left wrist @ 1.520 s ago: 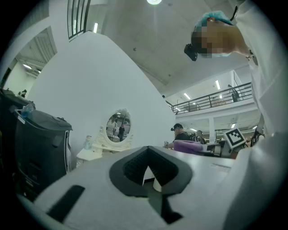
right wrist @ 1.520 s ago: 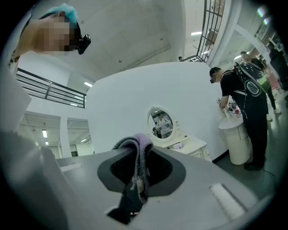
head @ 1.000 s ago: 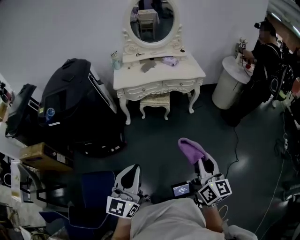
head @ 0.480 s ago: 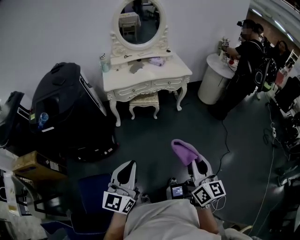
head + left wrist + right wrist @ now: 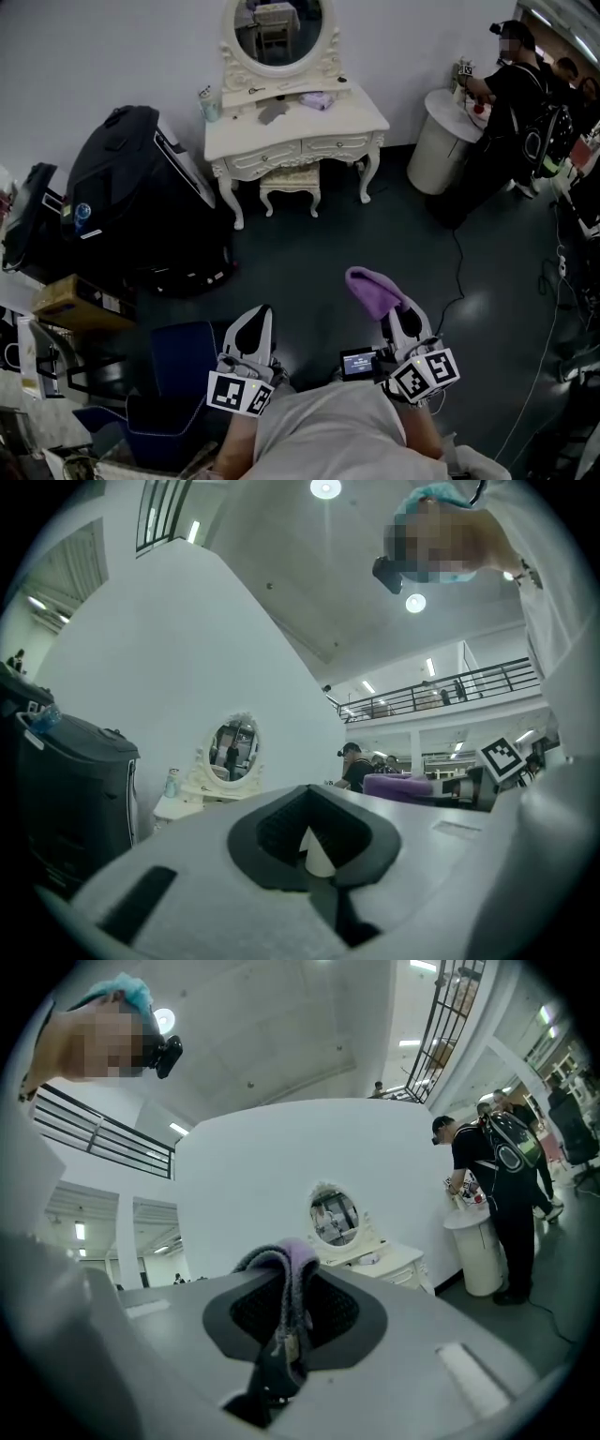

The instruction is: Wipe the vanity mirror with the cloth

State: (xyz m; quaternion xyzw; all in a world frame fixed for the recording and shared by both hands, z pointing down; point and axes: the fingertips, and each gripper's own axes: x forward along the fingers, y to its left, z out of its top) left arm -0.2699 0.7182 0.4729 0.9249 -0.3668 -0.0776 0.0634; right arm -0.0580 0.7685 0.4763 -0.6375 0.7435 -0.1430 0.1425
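The oval vanity mirror [image 5: 278, 28] stands on a white dressing table [image 5: 349, 120] against the far wall, well ahead of me. It also shows small in the left gripper view as the mirror [image 5: 231, 749] and in the right gripper view as the mirror [image 5: 335, 1215]. My right gripper [image 5: 401, 322] is shut on a purple cloth [image 5: 373, 287], which hangs folded between its jaws as the cloth [image 5: 285, 1283]. My left gripper [image 5: 253, 330] is shut with nothing in it. Both are held low, close to my body.
A stool [image 5: 289, 190] sits under the table. Small items [image 5: 272, 111] lie on the tabletop. Black luggage [image 5: 131, 187] and boxes [image 5: 80, 300] stand at left. People [image 5: 514, 103] stand by a round white stand [image 5: 441, 141] at right. Cables [image 5: 548, 328] trail over the dark floor.
The view has shifted a little; the table and mirror sit slightly higher and more central. Both grippers stay low by my body, the cloth still held.
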